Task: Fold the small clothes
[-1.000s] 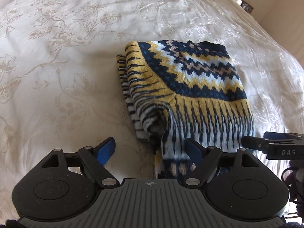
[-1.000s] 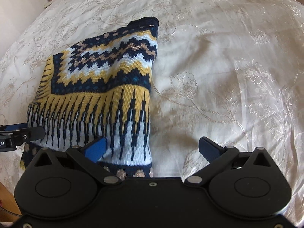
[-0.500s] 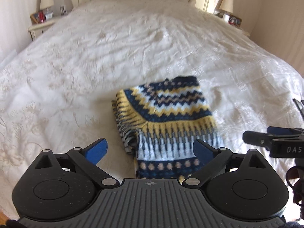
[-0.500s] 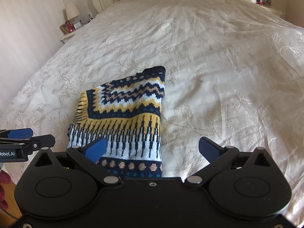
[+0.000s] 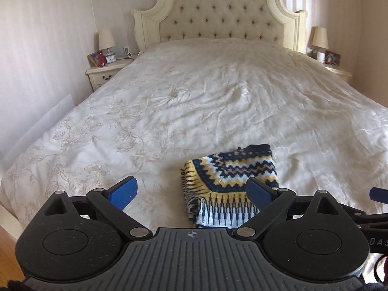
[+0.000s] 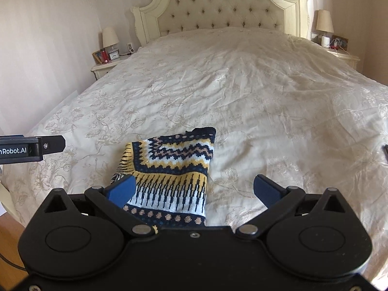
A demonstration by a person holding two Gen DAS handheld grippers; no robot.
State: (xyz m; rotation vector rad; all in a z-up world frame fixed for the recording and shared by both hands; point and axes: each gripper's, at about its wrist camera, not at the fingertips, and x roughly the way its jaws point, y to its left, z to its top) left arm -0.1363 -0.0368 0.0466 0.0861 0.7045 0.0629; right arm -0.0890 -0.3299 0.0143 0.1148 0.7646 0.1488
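**Sweater folded on the bed, both grippers spread and empty**

Sweater (image 5: 230, 184) lies near the foot of the bed (image 5: 194, 97) as a compact folded rectangle of chunky knit, patterned in navy, mustard, white and tan zigzags, with a striped band and a dotted hem along the near edge. One side shows stacked layers of fabric. The left gripper (image 5: 191, 190) hangs above it, blue-padded jaws spread wide, gripping nothing and clear of the knit. The right gripper (image 6: 194, 189) likewise has its jaws wide apart and empty. Beyond, the cream bedspread (image 6: 266, 97) is glossy, wrinkled and embroidered with floral vines. Farther back stands a tufted, carved headboard (image 5: 218, 17), flanked by nightstand lamps (image 5: 106, 39).
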